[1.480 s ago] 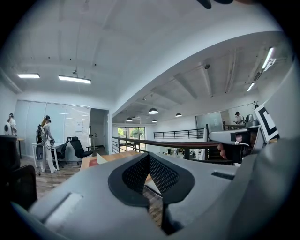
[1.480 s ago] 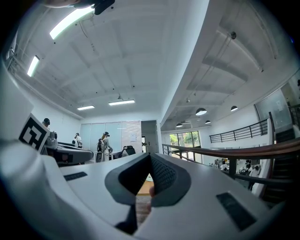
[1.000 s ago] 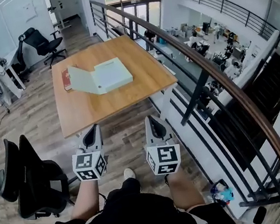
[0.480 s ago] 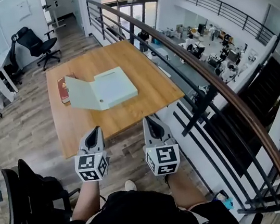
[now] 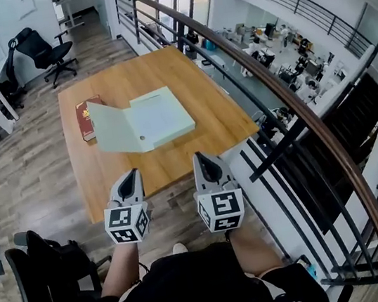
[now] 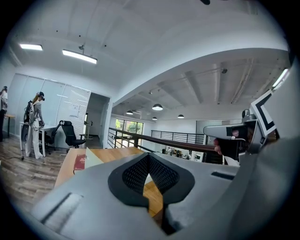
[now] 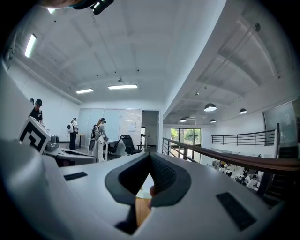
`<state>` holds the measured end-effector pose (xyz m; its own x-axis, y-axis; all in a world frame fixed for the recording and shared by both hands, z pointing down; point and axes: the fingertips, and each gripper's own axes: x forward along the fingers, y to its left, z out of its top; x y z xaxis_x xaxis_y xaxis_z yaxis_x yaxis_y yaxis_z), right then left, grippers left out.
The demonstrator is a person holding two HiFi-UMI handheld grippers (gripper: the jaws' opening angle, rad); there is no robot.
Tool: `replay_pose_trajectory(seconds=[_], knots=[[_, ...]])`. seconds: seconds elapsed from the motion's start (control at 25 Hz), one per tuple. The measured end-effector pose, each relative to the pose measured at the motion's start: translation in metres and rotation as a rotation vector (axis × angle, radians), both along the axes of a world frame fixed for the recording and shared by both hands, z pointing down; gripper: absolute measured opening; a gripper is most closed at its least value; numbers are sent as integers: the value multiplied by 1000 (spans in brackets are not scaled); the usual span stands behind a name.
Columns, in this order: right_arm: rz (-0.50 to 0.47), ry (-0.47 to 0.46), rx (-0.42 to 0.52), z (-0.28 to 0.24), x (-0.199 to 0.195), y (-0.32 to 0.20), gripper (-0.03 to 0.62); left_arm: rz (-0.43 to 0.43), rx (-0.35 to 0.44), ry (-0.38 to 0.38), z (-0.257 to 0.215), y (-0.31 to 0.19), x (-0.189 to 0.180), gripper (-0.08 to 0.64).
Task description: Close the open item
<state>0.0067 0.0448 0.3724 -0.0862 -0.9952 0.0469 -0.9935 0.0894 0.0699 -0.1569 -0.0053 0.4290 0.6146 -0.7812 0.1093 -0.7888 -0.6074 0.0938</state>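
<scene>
Left gripper [image 5: 132, 172] and right gripper [image 5: 199, 157], both closed and empty, hover near the table [image 5: 204, 131]. The open folder [image 5: 158, 116] lies beside a red book [image 5: 86, 119], its lettering illegible.

Left claw [image 6: 149, 157] closed, tips meeting, nothing between. Beyond it wooden desk [image 6: 65, 165]: red book [image 6: 79, 162] at left, pale green folder [image 6: 95, 158] just beside, cover raised. Railing [image 6: 173, 142] behind. Person [image 6: 35, 123] standing far left.

Wood-plank floor [image 5: 40, 199], wooden table [image 5: 219, 117], black office chair [image 5: 42, 52], dark railing [image 5: 284, 112].
</scene>
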Motion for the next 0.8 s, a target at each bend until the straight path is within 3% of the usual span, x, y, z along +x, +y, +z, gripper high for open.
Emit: replay_pose_trajectory(seconds=[0.4,0.8], knots=[[-4,-11,-10,19,2,-30,3,-33,-24,-4,18,-25,-17,-2],[-52,-62,8,32,28,-83,3,-94,-15,-42,19,-64,-2,-2]])
